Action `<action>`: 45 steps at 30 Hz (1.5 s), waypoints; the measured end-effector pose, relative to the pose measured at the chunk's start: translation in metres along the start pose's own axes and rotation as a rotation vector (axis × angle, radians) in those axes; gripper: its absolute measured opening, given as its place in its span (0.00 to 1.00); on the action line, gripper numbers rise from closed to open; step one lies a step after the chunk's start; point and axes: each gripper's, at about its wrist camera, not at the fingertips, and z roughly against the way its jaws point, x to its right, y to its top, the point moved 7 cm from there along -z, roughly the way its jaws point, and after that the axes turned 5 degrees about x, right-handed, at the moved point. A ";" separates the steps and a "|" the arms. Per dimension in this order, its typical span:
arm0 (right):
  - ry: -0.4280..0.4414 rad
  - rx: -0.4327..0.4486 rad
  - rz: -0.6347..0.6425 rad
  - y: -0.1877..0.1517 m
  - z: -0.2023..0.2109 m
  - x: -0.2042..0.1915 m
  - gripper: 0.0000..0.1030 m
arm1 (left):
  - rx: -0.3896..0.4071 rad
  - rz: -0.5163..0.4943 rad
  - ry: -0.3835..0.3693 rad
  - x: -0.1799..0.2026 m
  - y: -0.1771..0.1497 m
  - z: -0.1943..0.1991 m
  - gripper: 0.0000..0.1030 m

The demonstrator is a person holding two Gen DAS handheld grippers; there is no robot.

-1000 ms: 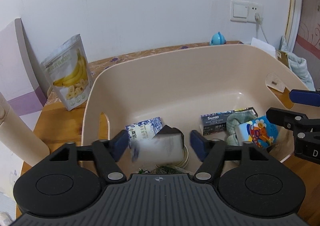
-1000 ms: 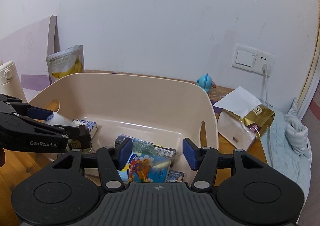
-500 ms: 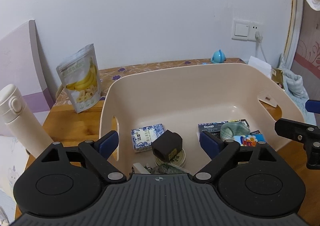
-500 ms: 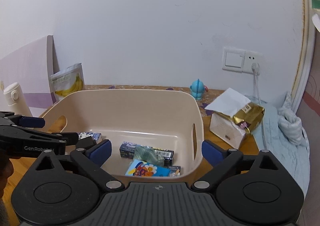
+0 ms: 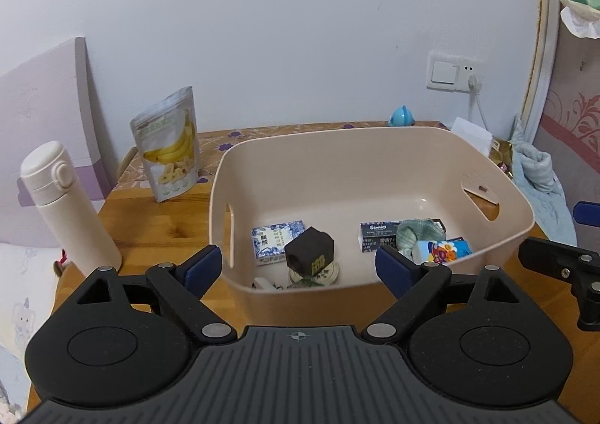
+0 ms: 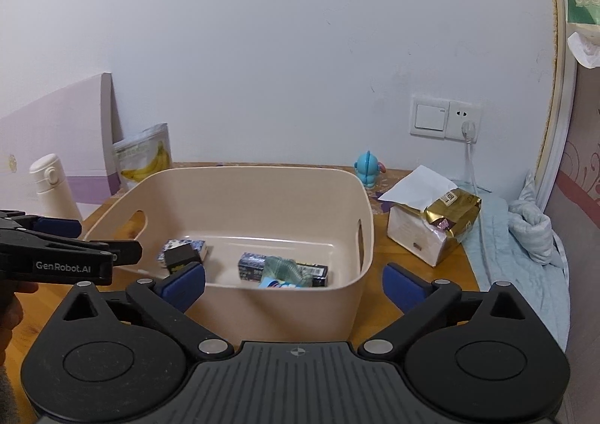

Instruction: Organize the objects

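A beige plastic bin [image 5: 375, 146] [image 6: 360, 199] stands on the wooden table. In it lie a blue-white patterned box [image 5: 275, 238], a dark cube box [image 5: 309, 253] [image 6: 182, 257], a dark long box [image 5: 378, 234] [image 6: 311, 270], a green cloth [image 5: 420, 231] and a colourful cartoon packet [image 5: 444, 249]. My left gripper [image 5: 298, 268] is open and empty, held back over the bin's near wall. My right gripper [image 6: 294, 283] is open and empty at the bin's near right side.
A banana chips pouch [image 5: 167, 144] and a cream flask [image 5: 62, 203] stand left of the bin. A blue toy [image 6: 369, 169] and a white box with a gold packet [image 6: 431, 221] lie right of it. A pale blue cloth [image 6: 517, 236] covers the far right edge.
My left gripper let go of the dark cube box in the bin and drew back and up. Both grippers opened wider and pulled away from the bin.
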 end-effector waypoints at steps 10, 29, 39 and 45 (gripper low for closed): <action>0.007 -0.001 0.006 -0.020 0.030 -0.009 1.00 | 0.014 -0.009 0.014 0.001 -0.015 0.031 0.88; -0.018 0.021 0.039 -0.049 0.081 -0.024 1.00 | 0.018 0.023 0.043 -0.015 -0.054 0.079 0.90; -0.036 0.035 0.061 -0.059 0.106 -0.034 1.00 | 0.023 0.001 0.035 -0.022 -0.069 0.107 0.90; -0.038 0.034 0.044 -0.066 0.115 -0.036 1.00 | 0.019 0.007 0.032 -0.028 -0.078 0.118 0.90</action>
